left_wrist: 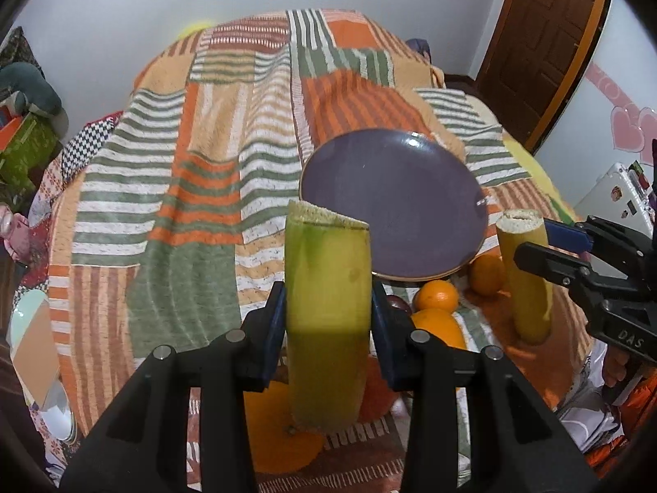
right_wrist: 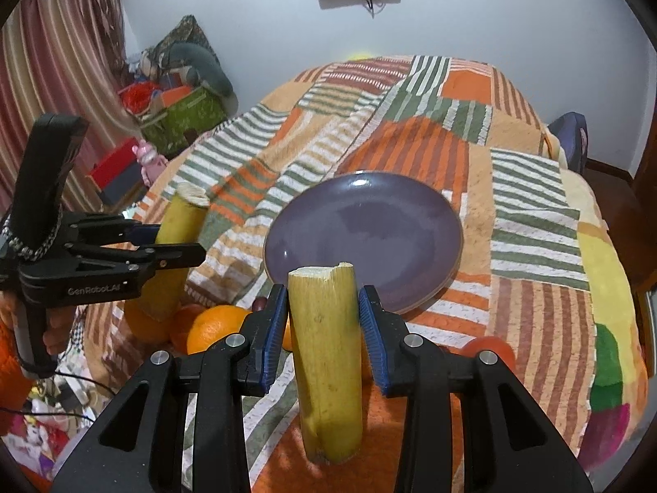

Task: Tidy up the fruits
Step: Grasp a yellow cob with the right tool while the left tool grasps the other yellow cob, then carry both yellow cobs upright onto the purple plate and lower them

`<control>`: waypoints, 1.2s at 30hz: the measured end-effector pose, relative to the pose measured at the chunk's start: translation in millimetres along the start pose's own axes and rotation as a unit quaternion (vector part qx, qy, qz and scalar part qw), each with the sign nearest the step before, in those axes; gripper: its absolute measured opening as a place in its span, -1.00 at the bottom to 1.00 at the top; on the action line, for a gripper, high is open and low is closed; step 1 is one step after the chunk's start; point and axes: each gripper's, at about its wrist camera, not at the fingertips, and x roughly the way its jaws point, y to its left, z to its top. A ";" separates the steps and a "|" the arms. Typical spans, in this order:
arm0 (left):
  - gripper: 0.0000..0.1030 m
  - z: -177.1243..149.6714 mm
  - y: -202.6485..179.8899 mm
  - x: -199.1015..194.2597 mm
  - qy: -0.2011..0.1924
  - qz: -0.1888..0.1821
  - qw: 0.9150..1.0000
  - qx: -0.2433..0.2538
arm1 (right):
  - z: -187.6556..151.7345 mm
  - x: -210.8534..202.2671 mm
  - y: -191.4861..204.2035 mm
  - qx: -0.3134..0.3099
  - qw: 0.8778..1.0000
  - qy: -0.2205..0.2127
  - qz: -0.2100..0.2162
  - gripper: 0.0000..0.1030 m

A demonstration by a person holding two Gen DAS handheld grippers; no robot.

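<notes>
My left gripper (left_wrist: pixel 328 320) is shut on a yellow-green banana piece (left_wrist: pixel 328 312), held upright above the bed. My right gripper (right_wrist: pixel 324 324) is shut on a second yellow banana piece (right_wrist: pixel 326 361), also upright. Each shows in the other's view: the right gripper (left_wrist: pixel 546 246) with its piece (left_wrist: pixel 527 275), the left gripper (right_wrist: pixel 180 242) with its piece (right_wrist: pixel 176 246). A purple plate (left_wrist: pixel 394 205) lies on the bedspread just beyond both; it also shows in the right wrist view (right_wrist: pixel 365 238). Several oranges (left_wrist: pixel 437 298) lie below, near the plate's front edge.
A striped orange, green and white bedspread (left_wrist: pixel 205 164) covers the bed. A small dark fruit (left_wrist: pixel 398 304) sits by the oranges. A red fruit (right_wrist: pixel 490 349) lies right of my right gripper. Boxes and toys (right_wrist: pixel 180 107) are on the floor at the left.
</notes>
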 end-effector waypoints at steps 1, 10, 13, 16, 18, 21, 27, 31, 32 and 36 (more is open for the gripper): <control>-0.25 0.2 -0.9 -4.0 -0.004 -0.001 1.000 0.000 | 0.6 -3.3 0.0 0.002 1.000 -0.006 0.000 -0.36; -0.25 5.9 -11.5 -36.9 -0.045 0.003 0.999 0.000 | 6.7 -24.5 2.1 0.006 0.999 -0.040 0.007 -0.37; -0.25 8.7 -15.4 -45.4 -0.059 0.002 0.998 0.000 | 11.2 -29.5 4.9 0.001 0.999 -0.053 0.002 -0.37; -0.25 12.6 -19.2 -51.3 -0.070 -0.002 0.998 0.000 | 17.3 -34.6 6.1 -0.003 0.998 -0.065 0.005 -0.37; -0.25 15.7 -21.2 -53.6 -0.076 -0.006 0.997 0.000 | 23.1 -37.3 7.1 -0.010 0.997 -0.075 -0.002 -0.37; -0.25 20.1 -24.5 -54.2 -0.081 -0.012 0.997 -0.001 | 28.3 -39.5 4.1 -0.014 0.996 -0.085 -0.008 -0.37; -0.25 30.6 -31.8 -42.4 -0.078 -0.026 0.997 0.000 | 38.8 -32.8 -5.5 -0.019 0.996 -0.085 -0.019 -0.37; -0.25 35.3 -38.6 -24.2 -0.065 -0.032 0.997 0.006 | 41.1 -21.9 -11.4 -0.022 0.997 -0.075 -0.021 -0.37; -0.25 36.6 -40.0 -17.7 -0.059 -0.033 0.998 0.007 | 41.4 -16.4 -13.6 -0.019 0.997 -0.070 -0.018 -0.37; -0.25 42.4 -41.9 8.3 -0.034 -0.042 0.999 0.004 | 39.5 -1.1 -18.3 -0.013 0.998 -0.053 -0.014 -0.37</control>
